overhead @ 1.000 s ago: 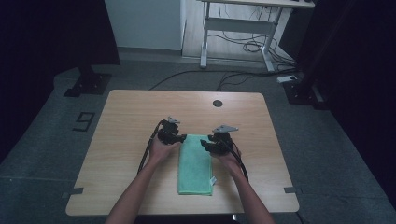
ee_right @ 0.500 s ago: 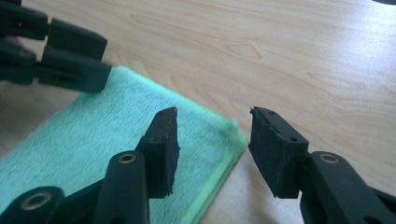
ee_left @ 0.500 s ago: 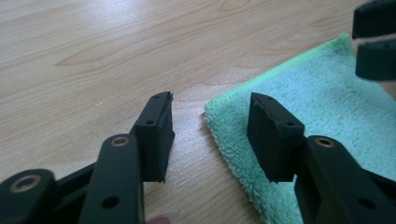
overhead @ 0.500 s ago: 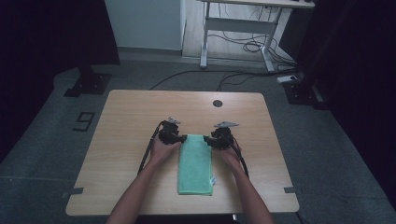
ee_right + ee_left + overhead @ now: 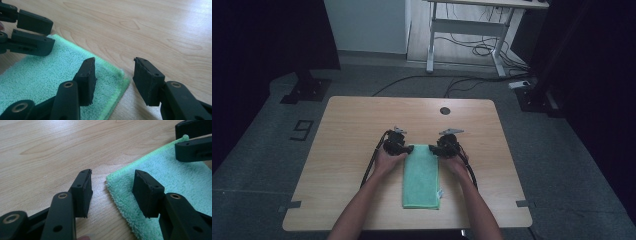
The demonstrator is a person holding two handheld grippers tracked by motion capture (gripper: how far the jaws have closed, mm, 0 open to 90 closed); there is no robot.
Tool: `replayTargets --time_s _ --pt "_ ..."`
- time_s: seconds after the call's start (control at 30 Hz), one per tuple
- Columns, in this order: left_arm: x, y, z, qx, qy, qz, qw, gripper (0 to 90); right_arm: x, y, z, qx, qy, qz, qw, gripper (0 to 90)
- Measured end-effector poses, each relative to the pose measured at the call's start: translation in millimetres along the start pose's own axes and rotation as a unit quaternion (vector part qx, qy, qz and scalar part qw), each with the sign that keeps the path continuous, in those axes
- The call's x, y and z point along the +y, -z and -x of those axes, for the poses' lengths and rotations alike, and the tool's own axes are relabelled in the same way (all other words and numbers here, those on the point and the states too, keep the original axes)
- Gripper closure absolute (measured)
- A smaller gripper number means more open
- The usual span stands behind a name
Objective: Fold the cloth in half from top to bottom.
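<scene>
You have a mint-green towel [image 5: 421, 176] at the lower middle of the high view, its pile fluffy and plain, with a brighter green stitched edge. A small white tag sits at its lower right corner. Your left gripper [image 5: 111, 192] and right gripper [image 5: 113, 75] are matte black, with brass-coloured rivets at the bottom of each gripper view. The table [image 5: 357, 120] under them is pale wood with darker wavy grain. A round black spot [image 5: 444, 110] marks its upper middle. The floor [image 5: 257, 150] at the left is grey.

Overhead view; two close gripper views
</scene>
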State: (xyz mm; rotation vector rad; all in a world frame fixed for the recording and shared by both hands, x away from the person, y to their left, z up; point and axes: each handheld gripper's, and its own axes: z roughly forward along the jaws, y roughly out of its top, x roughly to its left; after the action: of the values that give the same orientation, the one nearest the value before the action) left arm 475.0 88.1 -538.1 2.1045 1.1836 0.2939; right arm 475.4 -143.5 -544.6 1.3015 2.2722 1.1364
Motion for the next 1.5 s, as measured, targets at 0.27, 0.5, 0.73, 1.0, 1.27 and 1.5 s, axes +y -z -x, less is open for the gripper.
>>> replayTargets --time_s 0.27,0.5,0.73,1.0,1.27,1.5 --pt "0.1 -1.9 5.4 0.005 -0.015 0.001 0.9999 57.3 -2.0 -3.6 -2.2 -0.012 0.010 0.000 0.9999 59.2" --pt "-0.5 -1.1 9.2 -0.001 -0.025 -0.005 0.9997 73.4 -2.5 -4.4 -4.5 -0.003 0.010 0.001 0.9999 72.1" --pt "-1.9 -1.0 9.0 -0.016 -0.021 -0.003 0.9996 82.8 -2.9 -3.3 -1.8 0.015 0.000 -0.003 0.9999 79.4" --pt "-2.1 2.3 8.0 -0.022 -0.031 -0.001 0.9993 86.1 -2.9 -0.5 -1.4 0.023 0.000 0.001 0.9997 85.3" --pt "-2.4 2.6 8.2 -0.022 -0.032 0.000 0.9992 86.1 -2.5 0.8 0.4 0.022 -0.004 0.003 0.9998 73.4" --pt "-3.2 1.1 7.5 -0.025 -0.029 -0.002 0.9993 86.0 -2.4 3.3 0.2 0.026 -0.008 -0.018 0.9995 47.9"
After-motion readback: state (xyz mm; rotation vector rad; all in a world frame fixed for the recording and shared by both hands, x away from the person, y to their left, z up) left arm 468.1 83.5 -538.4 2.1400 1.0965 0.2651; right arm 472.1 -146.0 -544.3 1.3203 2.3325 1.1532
